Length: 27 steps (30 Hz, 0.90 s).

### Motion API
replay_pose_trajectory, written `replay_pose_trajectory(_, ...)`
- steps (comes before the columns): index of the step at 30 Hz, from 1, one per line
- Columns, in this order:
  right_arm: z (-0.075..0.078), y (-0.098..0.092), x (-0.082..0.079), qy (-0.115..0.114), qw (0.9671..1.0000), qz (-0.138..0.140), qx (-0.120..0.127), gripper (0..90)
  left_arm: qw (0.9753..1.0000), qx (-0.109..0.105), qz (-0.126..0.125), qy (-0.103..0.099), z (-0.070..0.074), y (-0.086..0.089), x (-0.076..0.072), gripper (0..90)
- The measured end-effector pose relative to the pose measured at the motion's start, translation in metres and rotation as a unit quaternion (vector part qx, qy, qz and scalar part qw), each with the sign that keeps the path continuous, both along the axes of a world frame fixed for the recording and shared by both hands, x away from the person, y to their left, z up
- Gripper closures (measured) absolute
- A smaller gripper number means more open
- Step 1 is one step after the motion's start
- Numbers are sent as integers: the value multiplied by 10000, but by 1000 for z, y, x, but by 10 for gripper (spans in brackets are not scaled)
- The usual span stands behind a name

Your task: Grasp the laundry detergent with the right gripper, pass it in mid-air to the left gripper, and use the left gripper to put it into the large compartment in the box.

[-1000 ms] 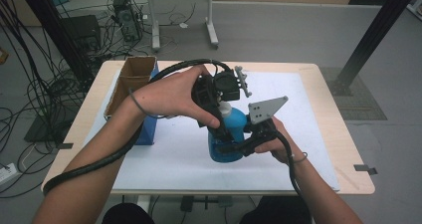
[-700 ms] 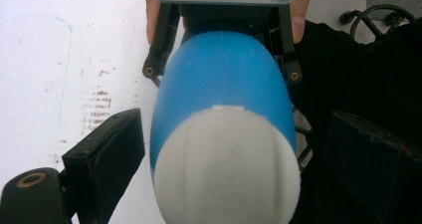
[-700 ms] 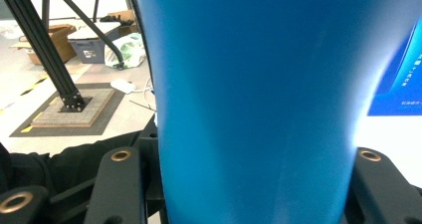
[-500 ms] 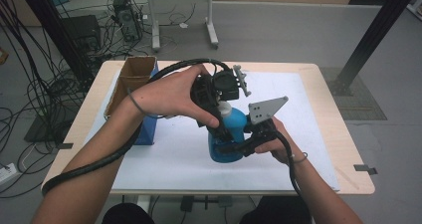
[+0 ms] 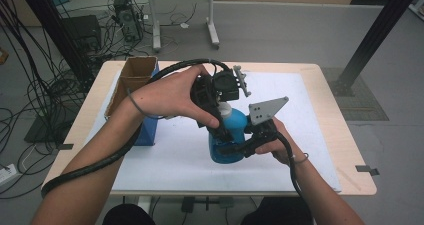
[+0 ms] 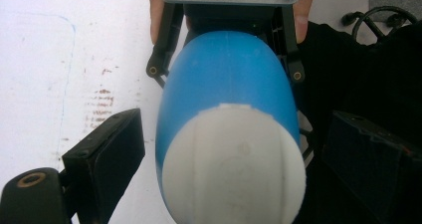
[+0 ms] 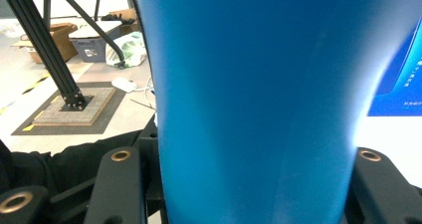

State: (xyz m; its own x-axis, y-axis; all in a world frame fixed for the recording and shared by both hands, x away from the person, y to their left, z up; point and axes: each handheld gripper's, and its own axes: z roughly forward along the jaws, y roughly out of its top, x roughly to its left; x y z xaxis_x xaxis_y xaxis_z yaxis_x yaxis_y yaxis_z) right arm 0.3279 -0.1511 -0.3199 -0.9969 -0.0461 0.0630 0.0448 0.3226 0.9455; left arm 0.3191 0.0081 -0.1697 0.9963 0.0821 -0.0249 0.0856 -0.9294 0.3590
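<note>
Jaws of the right gripper (image 5: 235, 147) clamp the blue bottle (image 5: 231, 135); left gripper (image 6: 219, 184) jaws gape around its white cap (image 6: 233, 164).

You are working in a lab or robotics test space. Your wooden table (image 5: 345, 150), covered by a white sheet (image 5: 175, 160), stands on a grey concrete floor (image 5: 280, 30). Bundles of black cables (image 5: 45, 50) hang and trail at the left. A black metal frame post (image 5: 372, 40) stands at the right, and a computer tower (image 5: 127, 20) sits on the floor beyond.
</note>
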Motion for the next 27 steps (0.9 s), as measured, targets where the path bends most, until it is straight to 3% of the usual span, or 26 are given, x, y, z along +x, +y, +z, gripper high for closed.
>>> replay_pose_trajectory(27, 1, 0, 0, -34, 10000, -9, 38, 442, 9999, 96, -14, -37, 2, -4, -2, 108)
